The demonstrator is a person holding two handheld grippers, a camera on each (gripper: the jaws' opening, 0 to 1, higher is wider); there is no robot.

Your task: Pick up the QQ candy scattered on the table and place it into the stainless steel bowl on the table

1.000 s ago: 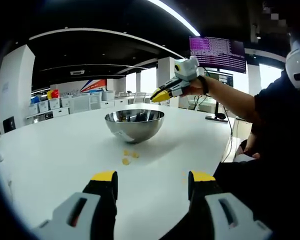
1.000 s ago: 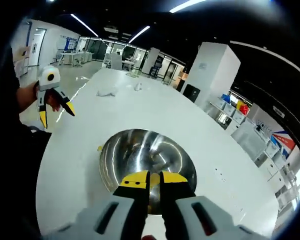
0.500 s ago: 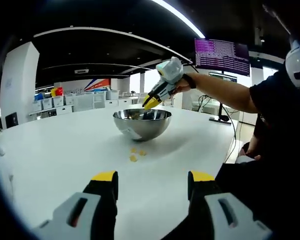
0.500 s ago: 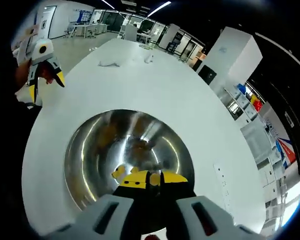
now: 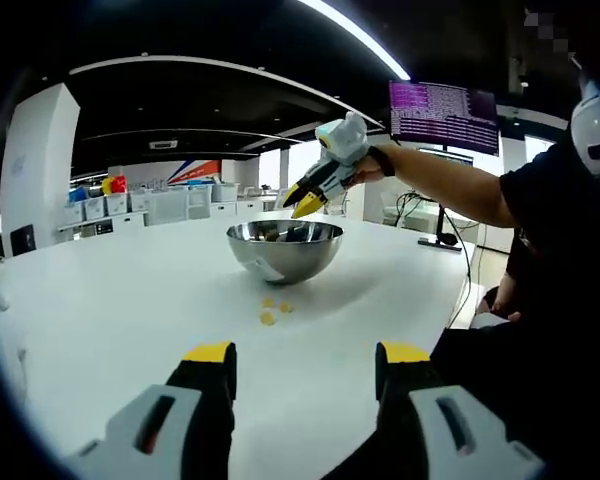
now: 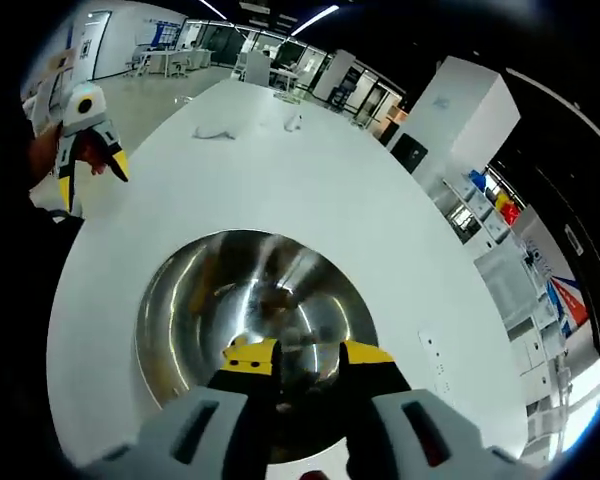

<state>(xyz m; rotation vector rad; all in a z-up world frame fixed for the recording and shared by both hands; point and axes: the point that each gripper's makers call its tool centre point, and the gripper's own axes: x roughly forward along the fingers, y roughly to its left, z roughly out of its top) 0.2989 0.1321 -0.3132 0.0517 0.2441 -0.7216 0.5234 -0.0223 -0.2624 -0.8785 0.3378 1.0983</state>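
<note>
Right gripper (image 6: 308,352) fingers parted, empty, over the stainless steel bowl (image 6: 180,310); left gripper (image 5: 306,352) fingers wide, QQ candy (image 5: 268,317) on table (image 5: 110,300); no legible text.

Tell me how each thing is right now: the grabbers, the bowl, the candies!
Left gripper: open, holding nothing, low over the table.
Right gripper: open, above the bowl's mouth.
Stainless steel bowl: upright on the table; what lies inside is too blurred to tell.
QQ candy: a few pieces lying loose on the table beside the bowl.
White table: bearing the bowl and candy.
</note>
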